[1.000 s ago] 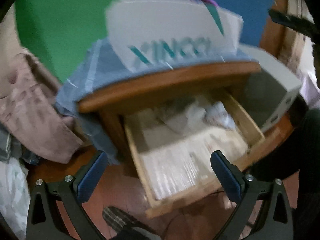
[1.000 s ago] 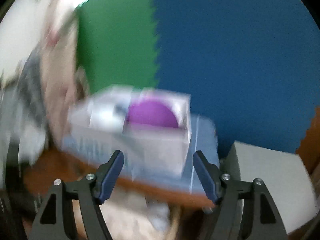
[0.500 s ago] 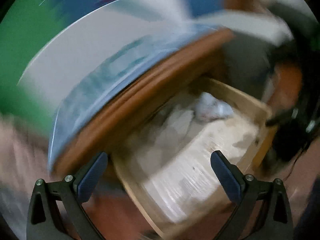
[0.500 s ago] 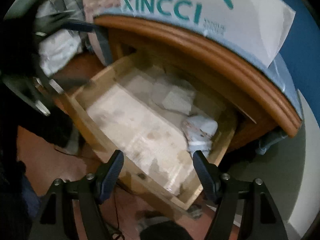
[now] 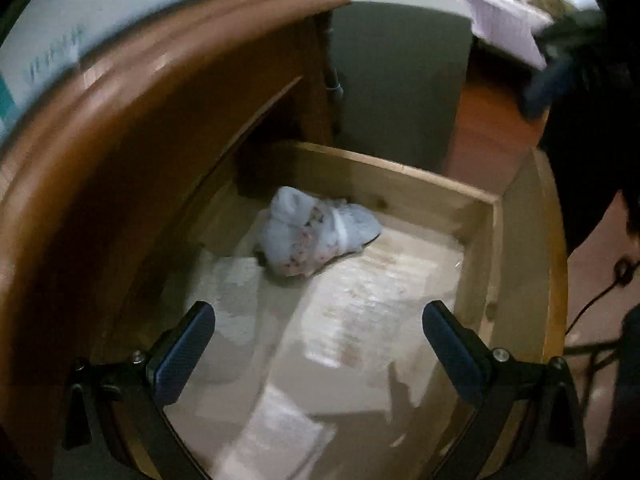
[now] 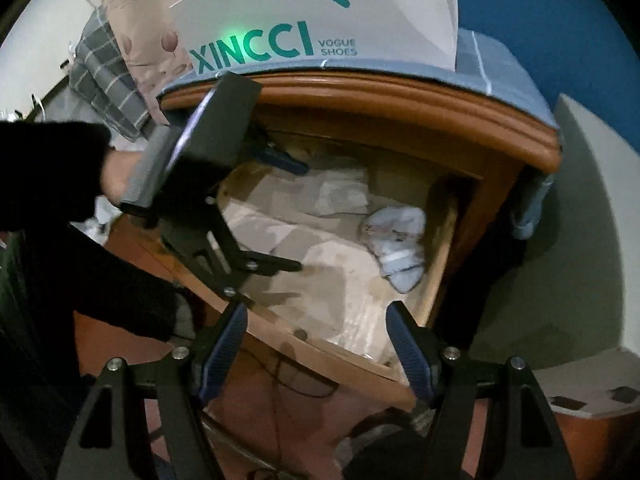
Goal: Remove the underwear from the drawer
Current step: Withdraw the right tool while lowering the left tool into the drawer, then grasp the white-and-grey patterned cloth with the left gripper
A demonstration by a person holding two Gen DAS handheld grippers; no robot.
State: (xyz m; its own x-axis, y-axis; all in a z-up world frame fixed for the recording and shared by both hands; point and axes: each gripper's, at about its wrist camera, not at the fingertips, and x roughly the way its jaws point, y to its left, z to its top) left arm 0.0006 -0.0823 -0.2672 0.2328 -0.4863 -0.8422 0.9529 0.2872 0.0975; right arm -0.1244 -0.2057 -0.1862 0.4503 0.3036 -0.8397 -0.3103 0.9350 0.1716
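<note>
While both tongs stand wide apart with nothing between them, the drawer serves as the landmark, pulled out of a wooden nightstand. Nearest in the right wrist view, the right tongs hover above the drawer's front rail. Farther in, the left tongs reach into the drawer from its left side, carried by a hand in a dark sleeve; in their own view the left tongs hang over the paper-lined drawer floor. Beyond them, the underwear, a crumpled pale bundle, lies untouched in the drawer's back right corner, close against the side wall. Above the drawer, on the nightstand's cloth-covered top, stands a white shoe box.
</note>
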